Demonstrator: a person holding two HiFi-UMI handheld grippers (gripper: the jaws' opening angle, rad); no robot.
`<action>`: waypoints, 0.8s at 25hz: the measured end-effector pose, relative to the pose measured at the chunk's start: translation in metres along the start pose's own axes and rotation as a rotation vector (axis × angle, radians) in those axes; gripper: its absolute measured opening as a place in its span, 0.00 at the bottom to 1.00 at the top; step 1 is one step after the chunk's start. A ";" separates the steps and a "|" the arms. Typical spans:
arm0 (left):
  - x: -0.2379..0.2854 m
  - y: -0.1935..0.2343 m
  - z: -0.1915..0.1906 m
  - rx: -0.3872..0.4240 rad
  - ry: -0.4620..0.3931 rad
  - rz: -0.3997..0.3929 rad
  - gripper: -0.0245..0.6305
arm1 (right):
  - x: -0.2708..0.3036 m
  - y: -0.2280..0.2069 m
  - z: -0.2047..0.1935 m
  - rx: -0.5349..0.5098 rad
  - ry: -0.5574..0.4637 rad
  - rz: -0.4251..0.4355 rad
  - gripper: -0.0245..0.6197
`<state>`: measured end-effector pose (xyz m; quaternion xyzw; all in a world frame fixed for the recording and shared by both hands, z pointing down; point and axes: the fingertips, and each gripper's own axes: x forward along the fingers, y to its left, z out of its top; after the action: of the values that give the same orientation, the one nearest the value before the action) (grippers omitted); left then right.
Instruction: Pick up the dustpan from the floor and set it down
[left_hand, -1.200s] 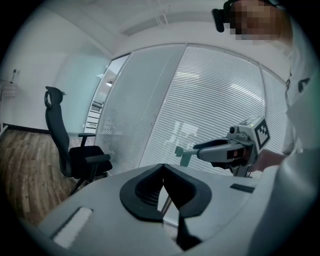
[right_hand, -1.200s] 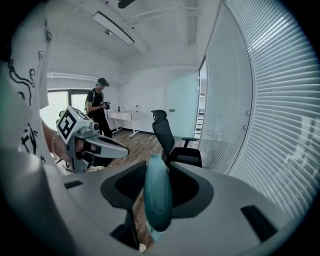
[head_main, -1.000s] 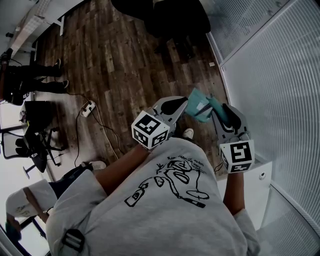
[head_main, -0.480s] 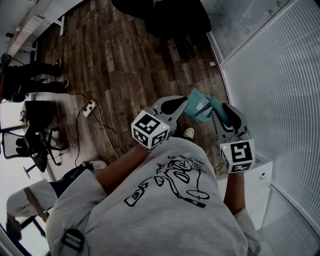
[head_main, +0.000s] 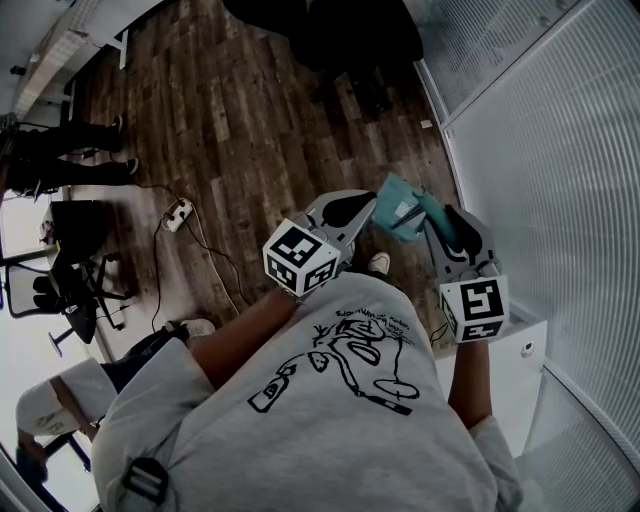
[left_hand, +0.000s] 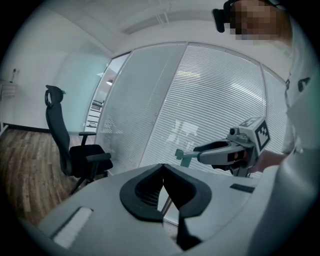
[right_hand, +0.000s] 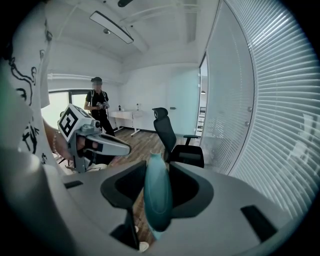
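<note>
Head view: dustpan (head_main: 400, 211) is up off the floor (head_main: 230, 130), on the near side of the chair (head_main: 350, 40), pinched by the right tongs (head_main: 432, 222). Left tongs (head_main: 362, 213) sit just beside the dustpan.

Left gripper view: left tongs (left_hand: 162, 170) pressed together, nothing in them, right of the chair (left_hand: 75, 150).

Right gripper view: right tongs (right_hand: 157, 167) clamped on the teal dustpan handle (right_hand: 158, 200), chair (right_hand: 175, 142) right behind.

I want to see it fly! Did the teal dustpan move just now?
No. The dustpan is just as far right of the floor's power strip as before.
</note>
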<state>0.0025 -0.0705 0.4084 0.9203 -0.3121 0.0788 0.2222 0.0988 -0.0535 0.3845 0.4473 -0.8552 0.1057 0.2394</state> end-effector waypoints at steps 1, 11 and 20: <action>0.000 0.000 0.000 0.000 0.002 0.000 0.04 | 0.001 0.000 -0.002 0.001 0.004 0.000 0.25; -0.001 0.002 -0.004 -0.013 0.016 0.003 0.04 | 0.014 -0.004 -0.029 0.020 0.065 0.007 0.25; -0.003 0.005 -0.012 -0.025 0.029 0.013 0.04 | 0.029 -0.005 -0.059 0.028 0.123 0.017 0.25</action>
<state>-0.0034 -0.0666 0.4202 0.9143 -0.3157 0.0895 0.2376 0.1079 -0.0536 0.4502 0.4358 -0.8413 0.1467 0.2843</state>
